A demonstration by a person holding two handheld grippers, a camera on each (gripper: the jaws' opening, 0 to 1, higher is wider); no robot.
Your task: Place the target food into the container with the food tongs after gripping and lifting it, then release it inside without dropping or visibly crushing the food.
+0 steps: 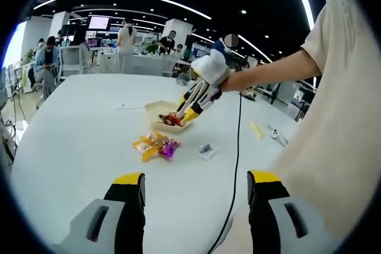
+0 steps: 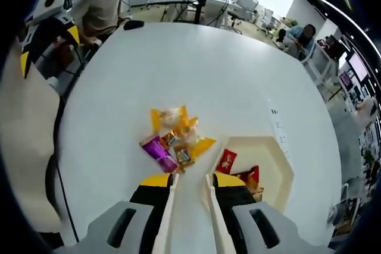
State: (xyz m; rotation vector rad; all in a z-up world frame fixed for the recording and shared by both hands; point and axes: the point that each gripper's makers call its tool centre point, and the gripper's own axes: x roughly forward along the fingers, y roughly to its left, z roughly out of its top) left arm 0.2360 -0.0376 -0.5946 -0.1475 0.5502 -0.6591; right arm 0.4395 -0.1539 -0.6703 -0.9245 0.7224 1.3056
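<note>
The container point(image 2: 280, 165) is hiding part of its red packets behind its wall; the small item point(image 1: 206, 150) beside the snack pile point(image 1: 156, 146) is staying too small to identify.

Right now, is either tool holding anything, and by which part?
The right tool grips the food tongs across both arms; nothing sits between the tong ends. The left tool is open and empty.

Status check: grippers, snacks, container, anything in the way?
Left gripper open, holding nothing. Right gripper holds tongs, nothing seen between tips, above snack pile. Container holds red packets. Nothing blocking.
</note>
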